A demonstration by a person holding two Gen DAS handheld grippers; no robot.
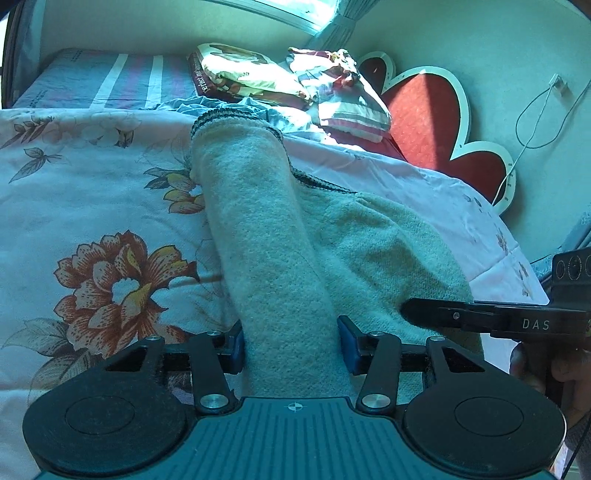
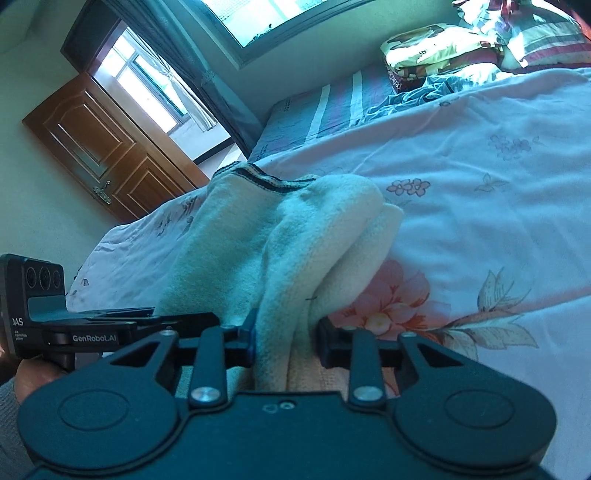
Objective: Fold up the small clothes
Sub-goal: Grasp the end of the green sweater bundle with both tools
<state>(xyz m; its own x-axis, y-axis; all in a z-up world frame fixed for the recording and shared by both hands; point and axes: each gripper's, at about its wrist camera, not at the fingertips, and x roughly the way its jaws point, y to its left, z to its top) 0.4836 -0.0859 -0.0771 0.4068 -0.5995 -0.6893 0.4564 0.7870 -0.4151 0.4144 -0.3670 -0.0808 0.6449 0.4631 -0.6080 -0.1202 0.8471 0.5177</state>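
A small cream fleece garment (image 1: 266, 221) with a dark striped knit trim (image 1: 229, 116) lies on the floral quilt (image 1: 92, 206). A long fold of it runs straight back into my left gripper (image 1: 291, 343), whose blue pads press on it from both sides. My right gripper (image 1: 417, 314) comes in from the right and bites the garment's near right edge. In the right wrist view the right gripper (image 2: 286, 336) is shut on a bunched, doubled layer of the garment (image 2: 295, 240). The left gripper (image 2: 166, 317) sits close beside it on the left.
Patterned pillows (image 1: 251, 74) and a bundle of bedding (image 1: 343, 92) lie at the head of the bed, before a red heart-shaped headboard (image 1: 424, 110). A white cable (image 1: 532, 122) hangs on the wall. A wooden door (image 2: 103, 147) and a window (image 2: 258, 18) are beyond the bed.
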